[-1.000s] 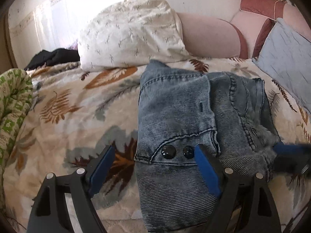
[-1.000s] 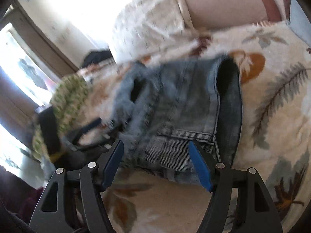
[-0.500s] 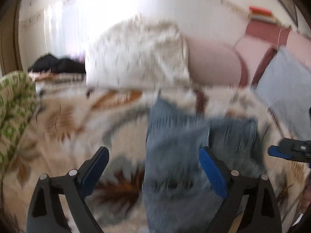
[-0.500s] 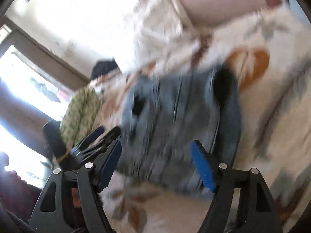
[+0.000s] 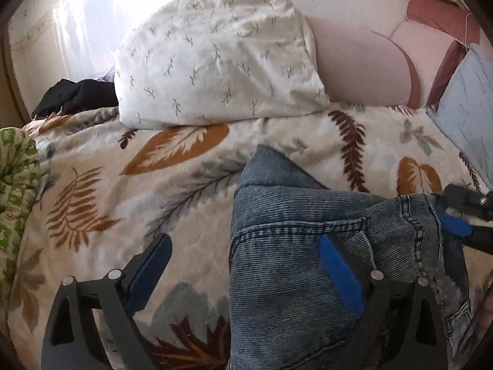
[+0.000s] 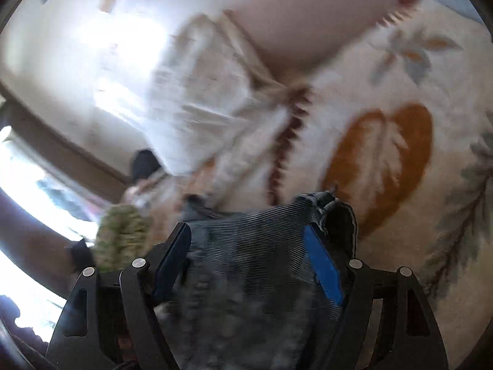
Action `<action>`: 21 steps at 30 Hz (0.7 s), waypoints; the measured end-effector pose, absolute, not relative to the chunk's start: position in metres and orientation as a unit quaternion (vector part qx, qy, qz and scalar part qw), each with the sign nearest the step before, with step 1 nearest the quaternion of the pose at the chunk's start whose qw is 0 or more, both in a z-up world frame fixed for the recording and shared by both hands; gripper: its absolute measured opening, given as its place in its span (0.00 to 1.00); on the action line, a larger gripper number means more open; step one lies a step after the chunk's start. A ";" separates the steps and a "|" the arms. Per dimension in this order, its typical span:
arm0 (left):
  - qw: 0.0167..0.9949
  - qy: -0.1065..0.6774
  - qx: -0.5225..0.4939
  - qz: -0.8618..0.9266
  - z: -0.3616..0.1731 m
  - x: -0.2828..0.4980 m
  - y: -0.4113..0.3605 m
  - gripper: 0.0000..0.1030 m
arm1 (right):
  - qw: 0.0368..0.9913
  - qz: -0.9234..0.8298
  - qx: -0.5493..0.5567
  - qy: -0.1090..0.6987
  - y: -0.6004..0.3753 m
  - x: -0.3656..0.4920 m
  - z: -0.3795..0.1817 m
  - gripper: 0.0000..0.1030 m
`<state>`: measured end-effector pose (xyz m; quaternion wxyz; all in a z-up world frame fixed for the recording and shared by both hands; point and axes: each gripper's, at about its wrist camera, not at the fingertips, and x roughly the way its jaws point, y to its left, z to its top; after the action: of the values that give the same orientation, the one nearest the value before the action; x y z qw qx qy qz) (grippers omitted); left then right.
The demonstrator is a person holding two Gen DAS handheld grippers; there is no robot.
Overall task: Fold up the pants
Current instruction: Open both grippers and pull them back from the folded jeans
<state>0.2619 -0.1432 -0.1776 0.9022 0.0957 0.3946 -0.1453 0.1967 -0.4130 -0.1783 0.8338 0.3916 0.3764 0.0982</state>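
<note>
Folded blue denim pants (image 5: pixel 295 265) lie in a compact bundle on the cream fleece blanket with brown and grey leaf print (image 5: pixel 172 185), well in front of the white pillow with small grey sprig pattern (image 5: pixel 215 58); one denim corner points toward the pillow.

Left gripper (image 5: pixel 243 265): jaws wide, and they have just been opening; its right blue pad sits over the denim without pressing, its left pad over bare blanket beside the pants' edge; nothing gripped.

Right gripper (image 6: pixel 246 262): jaws fairly wide, having just opened a little further; blurred denim lies between the pads, but neither pad visibly pinches it; in the left wrist view it shows at the pants' far right edge.

Pink padded headboard (image 5: pixel 363 67) behind the pillow; pale blue cushion (image 5: pixel 465 117) to the pillow's right; black garment (image 5: pixel 77 95) to the pillow's left; green-and-white patterned cloth (image 5: pixel 15 185) further left, nearer than the black garment.
</note>
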 end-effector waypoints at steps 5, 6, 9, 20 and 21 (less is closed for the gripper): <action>0.910 0.382 0.093 -0.129 -0.166 0.252 -0.134 0.98 | 0.827 0.096 0.397 0.388 -0.416 0.193 -0.177 0.74; 0.912 0.378 0.101 -0.122 -0.163 0.250 -0.133 0.97 | 0.832 0.099 0.398 0.375 -0.419 0.187 -0.167 0.74; 0.915 0.375 0.105 -0.104 -0.152 0.240 -0.121 0.97 | 0.851 0.075 0.382 0.353 -0.431 0.168 -0.148 0.79; 0.917 0.384 0.072 -0.085 -0.133 0.184 -0.069 1.00 | 0.847 0.041 0.349 0.399 -0.426 0.107 -0.142 0.80; 0.921 0.374 0.072 -0.084 -0.130 0.177 -0.066 1.00 | 0.852 0.035 0.338 0.398 -0.422 0.100 -0.139 0.80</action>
<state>0.1771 -0.0662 -0.1298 0.9207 0.0722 0.3743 -0.0839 0.0997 -0.4216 -0.1394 0.8523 0.3375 0.3980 0.0351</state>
